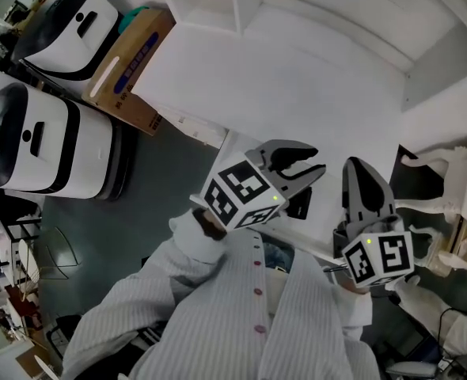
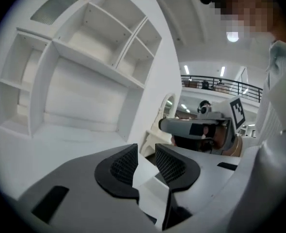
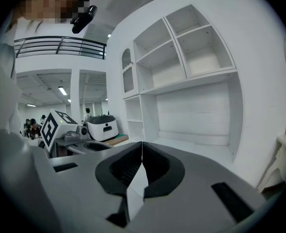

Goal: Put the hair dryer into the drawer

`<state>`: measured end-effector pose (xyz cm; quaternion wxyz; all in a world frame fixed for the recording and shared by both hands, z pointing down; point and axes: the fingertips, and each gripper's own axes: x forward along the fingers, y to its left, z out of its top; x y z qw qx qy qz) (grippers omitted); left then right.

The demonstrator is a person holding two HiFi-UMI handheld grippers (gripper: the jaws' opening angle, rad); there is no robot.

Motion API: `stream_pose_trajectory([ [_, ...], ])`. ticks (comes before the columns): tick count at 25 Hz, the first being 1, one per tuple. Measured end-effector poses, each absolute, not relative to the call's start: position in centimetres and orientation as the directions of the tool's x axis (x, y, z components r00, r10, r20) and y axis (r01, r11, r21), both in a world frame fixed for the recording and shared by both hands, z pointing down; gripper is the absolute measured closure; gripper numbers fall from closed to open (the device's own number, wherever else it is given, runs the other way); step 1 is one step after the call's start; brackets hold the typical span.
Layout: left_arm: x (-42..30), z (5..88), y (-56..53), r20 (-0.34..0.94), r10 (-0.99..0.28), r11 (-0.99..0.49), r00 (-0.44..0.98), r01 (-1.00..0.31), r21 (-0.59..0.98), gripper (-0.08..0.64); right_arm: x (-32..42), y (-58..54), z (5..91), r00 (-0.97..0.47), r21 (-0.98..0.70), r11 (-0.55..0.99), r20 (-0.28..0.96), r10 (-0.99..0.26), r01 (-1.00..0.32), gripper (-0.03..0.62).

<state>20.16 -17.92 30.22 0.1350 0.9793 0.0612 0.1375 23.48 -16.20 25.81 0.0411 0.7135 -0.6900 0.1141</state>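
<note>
I can make out neither a hair dryer nor a drawer in any view. In the head view both grippers are held up in front of the person's striped shirt (image 1: 241, 315). My left gripper (image 1: 301, 163) has its jaws a little apart with nothing between them; in its own view the left gripper (image 2: 145, 152) shows a narrow empty gap. My right gripper (image 1: 358, 165) stands beside it to the right, and the right gripper (image 3: 142, 149) has its tips touching, holding nothing. Each gripper view catches the other gripper: the right gripper's body (image 2: 196, 127) and the left gripper's marker cube (image 3: 55, 127).
A tall white shelf unit (image 2: 85, 57) (image 3: 191, 67) with bare compartments stands ahead over a white counter (image 1: 313, 70). Ornate white furniture (image 1: 447, 184) is at the right. Two white machines (image 1: 51, 141) and a cardboard box (image 1: 130, 62) stand on the floor at the left.
</note>
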Motion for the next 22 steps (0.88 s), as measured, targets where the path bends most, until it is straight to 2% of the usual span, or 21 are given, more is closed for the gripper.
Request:
stream_pose_trajectory([
  [9,19.6,23.8,-17.2,0.105,0.138,-0.968,0.985,0.112,0.224,0.548,23.1,-15.9,24.0,0.011,-0.075,-0.026,0.182,-0.983,-0.997,0.581],
  [22,19.6,22.3,-17.0,0.072,0.140,-0.968,0.987,0.122,0.221,0.551,23.2,-15.9,22.8,-0.009,-0.057,0.000,0.158,-0.987,-0.998,0.581],
])
